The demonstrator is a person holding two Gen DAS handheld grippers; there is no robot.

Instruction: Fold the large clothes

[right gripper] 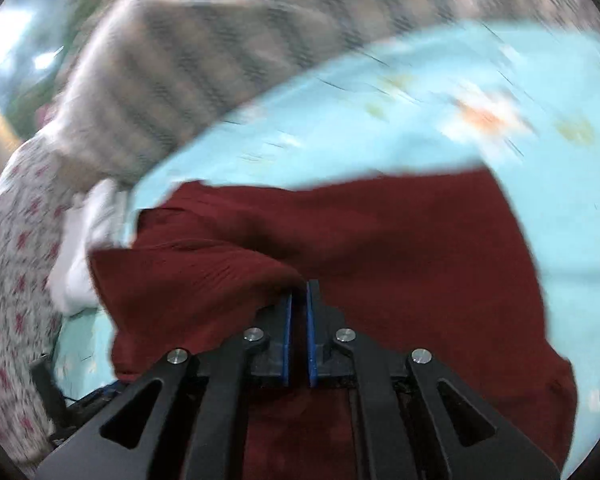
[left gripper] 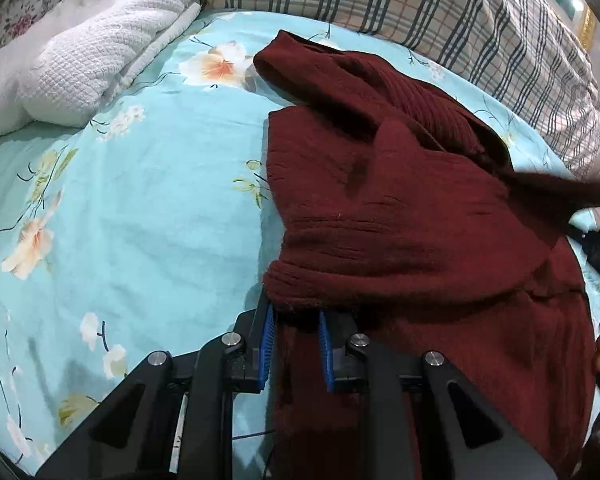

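A dark red knitted sweater (left gripper: 412,216) lies partly folded on the light blue floral bedsheet (left gripper: 140,208). My left gripper (left gripper: 296,312) has its blue pads a little apart with the sweater's ribbed edge bunched between them. In the right wrist view, which is blurred by motion, my right gripper (right gripper: 299,292) is shut on a fold of the same sweater (right gripper: 400,240) and holds it above the sheet (right gripper: 460,120). A stretched strip of the sweater runs off to the right in the left wrist view.
A folded white towel (left gripper: 100,56) lies at the back left of the bed. A plaid quilt (left gripper: 420,4) is piled along the far side and shows in the right wrist view (right gripper: 180,60). A floral pink fabric (right gripper: 12,260) lies at the left.
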